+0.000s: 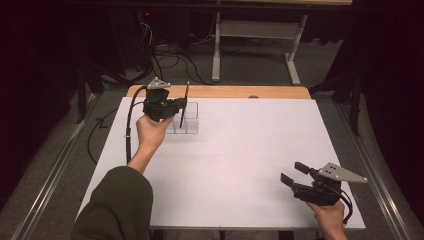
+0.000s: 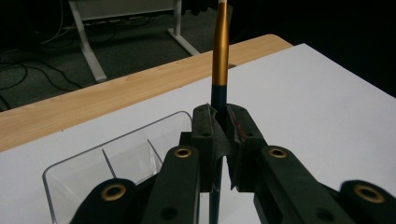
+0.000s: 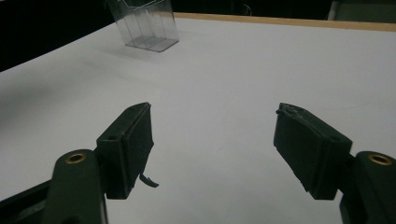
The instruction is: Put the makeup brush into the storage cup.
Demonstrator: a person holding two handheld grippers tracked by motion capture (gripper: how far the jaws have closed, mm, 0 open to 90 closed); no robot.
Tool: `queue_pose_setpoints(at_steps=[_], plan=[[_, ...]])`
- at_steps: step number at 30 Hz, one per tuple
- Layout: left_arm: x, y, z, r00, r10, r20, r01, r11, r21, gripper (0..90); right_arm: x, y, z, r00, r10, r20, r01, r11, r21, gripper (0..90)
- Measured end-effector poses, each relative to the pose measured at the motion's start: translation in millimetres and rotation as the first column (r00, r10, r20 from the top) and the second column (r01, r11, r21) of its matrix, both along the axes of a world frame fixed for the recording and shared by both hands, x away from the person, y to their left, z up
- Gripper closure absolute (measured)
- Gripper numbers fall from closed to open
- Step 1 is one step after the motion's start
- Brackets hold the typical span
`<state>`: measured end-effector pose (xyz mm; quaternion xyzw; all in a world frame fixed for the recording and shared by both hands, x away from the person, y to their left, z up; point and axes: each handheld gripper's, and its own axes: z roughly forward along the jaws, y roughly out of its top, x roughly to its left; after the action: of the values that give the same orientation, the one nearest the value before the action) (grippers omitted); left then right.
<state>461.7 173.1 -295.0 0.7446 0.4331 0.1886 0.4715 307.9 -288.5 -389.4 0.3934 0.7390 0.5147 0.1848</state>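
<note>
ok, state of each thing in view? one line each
left tool: shut on pen, beside the organizer
pen: upright, clamped low on its shaft
organizer: clear, upright on the mat, compartments look empty
right tool: open, nothing between its pads, over bare mat
mat: white, flat on the table

White table (image 1: pixel 240 150) (wooden far edge)

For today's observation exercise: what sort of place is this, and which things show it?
Probably a lab or recording workspace: a white-topped table, cables on the floor, and a hand-held tool gripping a pen beside a clear organiser.
</note>
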Motion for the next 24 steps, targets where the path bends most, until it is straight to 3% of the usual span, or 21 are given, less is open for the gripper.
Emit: queue_pose_setpoints(at_steps=[24], plan=[[13.6, -2.5, 2.9, 0.9993, 0.036, 0.009, -0.036, 0.9993, 0.002, 82.2, 0.2, -0.6, -0.2, 1.0000, -0.003, -0.007, 0.003, 1.000, 0.004, 29.6]])
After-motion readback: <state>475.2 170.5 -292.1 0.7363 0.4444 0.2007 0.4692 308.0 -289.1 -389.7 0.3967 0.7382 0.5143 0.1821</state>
